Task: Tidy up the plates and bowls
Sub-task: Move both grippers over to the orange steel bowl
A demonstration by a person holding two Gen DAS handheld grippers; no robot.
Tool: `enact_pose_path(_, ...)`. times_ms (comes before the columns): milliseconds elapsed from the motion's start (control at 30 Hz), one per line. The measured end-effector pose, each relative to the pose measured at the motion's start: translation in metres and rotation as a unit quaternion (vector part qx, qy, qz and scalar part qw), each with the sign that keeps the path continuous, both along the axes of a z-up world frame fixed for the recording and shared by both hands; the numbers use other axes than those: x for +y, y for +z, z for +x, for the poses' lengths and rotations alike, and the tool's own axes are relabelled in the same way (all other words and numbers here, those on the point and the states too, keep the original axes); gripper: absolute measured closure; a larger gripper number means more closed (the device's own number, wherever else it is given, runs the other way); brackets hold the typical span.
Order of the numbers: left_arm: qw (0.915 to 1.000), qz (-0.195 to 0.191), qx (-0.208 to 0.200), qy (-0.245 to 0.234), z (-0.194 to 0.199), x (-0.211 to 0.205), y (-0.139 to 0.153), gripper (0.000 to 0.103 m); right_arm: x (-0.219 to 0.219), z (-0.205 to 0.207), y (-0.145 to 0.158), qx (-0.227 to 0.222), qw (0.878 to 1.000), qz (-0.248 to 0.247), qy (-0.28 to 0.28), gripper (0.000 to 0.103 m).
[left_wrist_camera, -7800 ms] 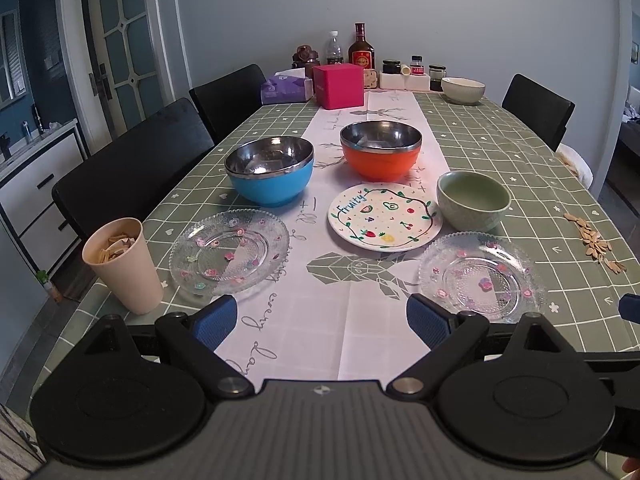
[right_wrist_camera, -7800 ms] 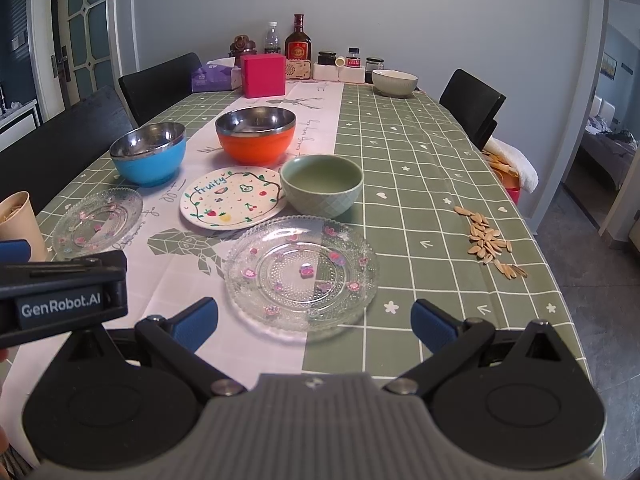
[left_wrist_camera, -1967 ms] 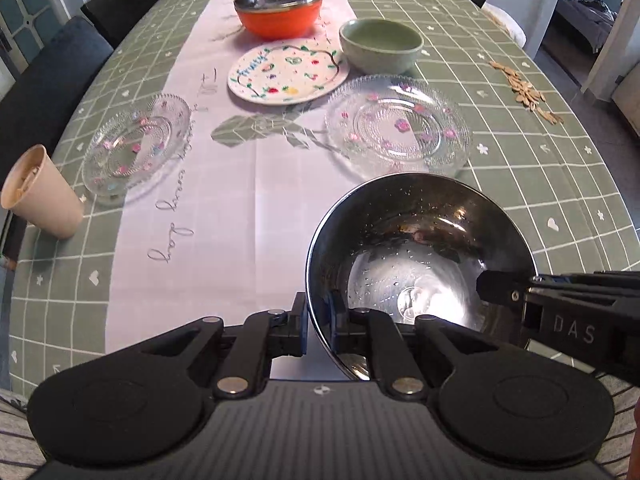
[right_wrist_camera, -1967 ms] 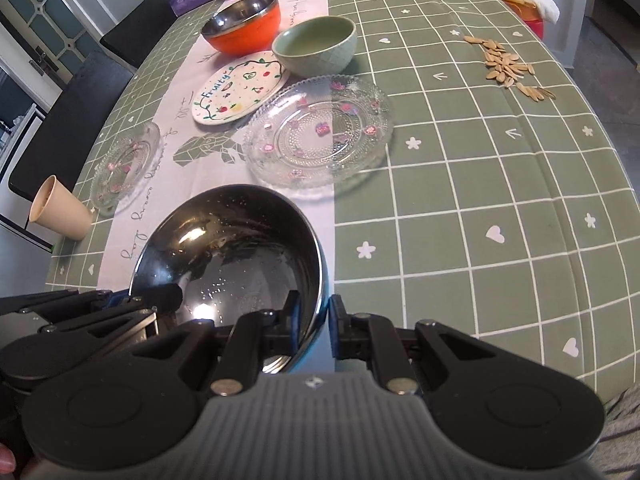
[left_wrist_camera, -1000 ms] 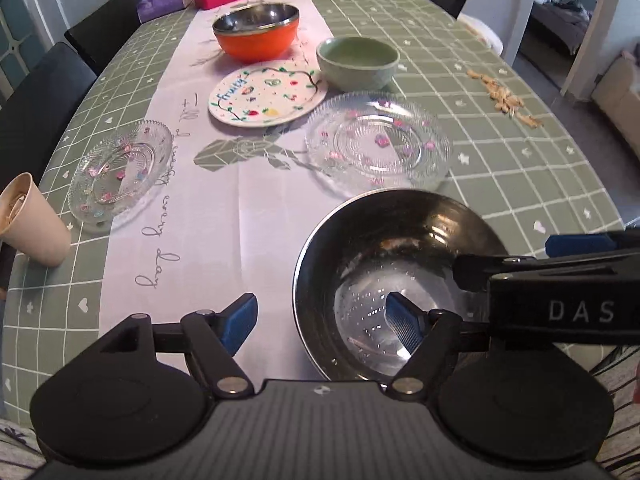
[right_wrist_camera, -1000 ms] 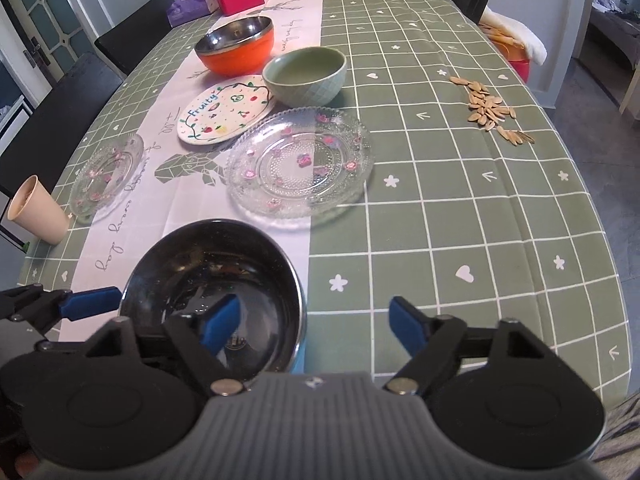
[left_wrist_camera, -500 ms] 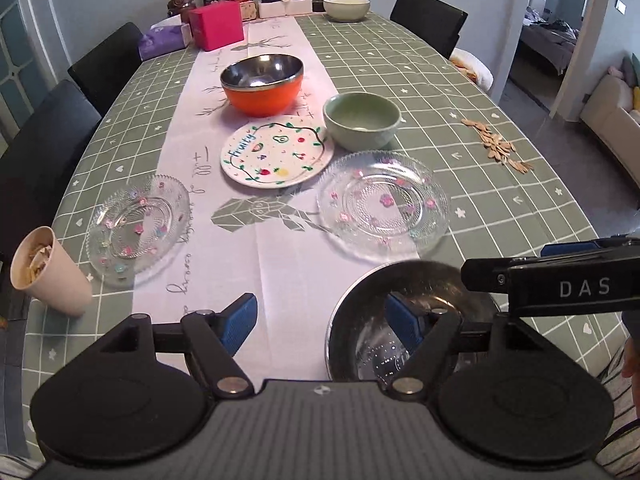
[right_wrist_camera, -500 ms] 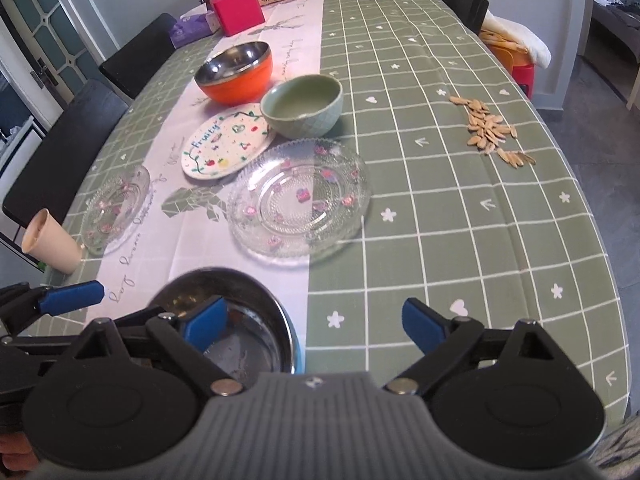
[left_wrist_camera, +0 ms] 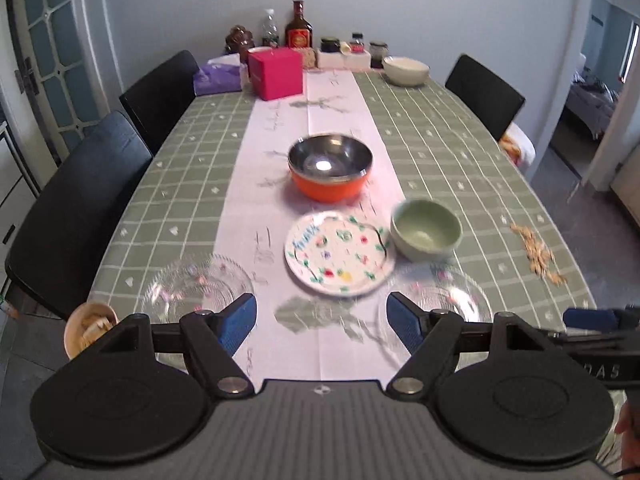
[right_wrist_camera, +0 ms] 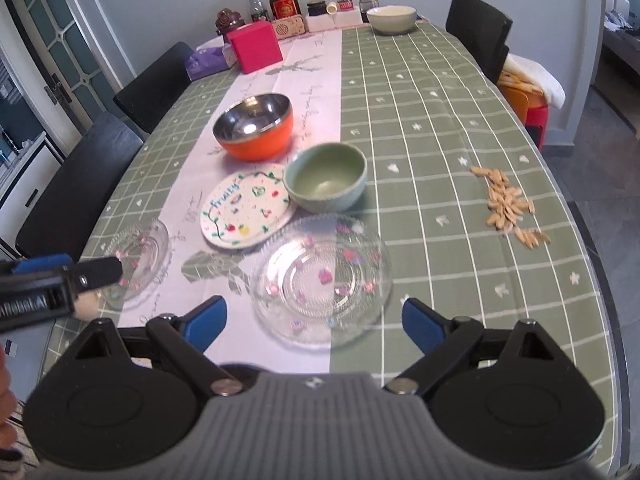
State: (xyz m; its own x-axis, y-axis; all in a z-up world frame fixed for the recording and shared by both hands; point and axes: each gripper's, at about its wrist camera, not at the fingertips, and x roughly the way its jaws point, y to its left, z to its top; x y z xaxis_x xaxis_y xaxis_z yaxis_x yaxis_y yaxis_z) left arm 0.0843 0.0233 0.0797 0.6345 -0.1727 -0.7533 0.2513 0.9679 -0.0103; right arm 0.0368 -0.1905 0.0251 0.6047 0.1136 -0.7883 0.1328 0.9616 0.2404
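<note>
Both grippers (left_wrist_camera: pixel 321 322) (right_wrist_camera: pixel 314 325) wide open, seemingly empty

Orange bowl (right_wrist_camera: pixel 256 130) with steel inside stands upright mid-frame; green bowl (right_wrist_camera: pixel 326 178) lower right of it, touching the painted plate (right_wrist_camera: pixel 246 210). One glass plate (right_wrist_camera: pixel 322 280) lies low centre, another (right_wrist_camera: pixel 136 258) at the left edge, all flat

Ahead of your grippers, the table (right_wrist_camera: pixel 440 128) is carrying an orange bowl (right_wrist_camera: pixel 256 130), green bowl (right_wrist_camera: pixel 326 182), painted plate (right_wrist_camera: pixel 244 210) and two glass plates (right_wrist_camera: pixel 324 280).
</note>
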Motion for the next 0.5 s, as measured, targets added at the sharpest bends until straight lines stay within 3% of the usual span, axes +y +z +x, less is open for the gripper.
enact_pose_path(267,0.9996,-0.017,-0.023,0.004,0.049,0.003,0.027,0.015,-0.011,0.055,0.022,-0.023,0.999,0.04,0.003,0.01)
enact_pose_path(500,0.9988,-0.041,-0.014,0.025,0.111,0.002,0.024,0.015,-0.014,0.119,0.035,-0.05,0.998,0.039,0.011,0.01)
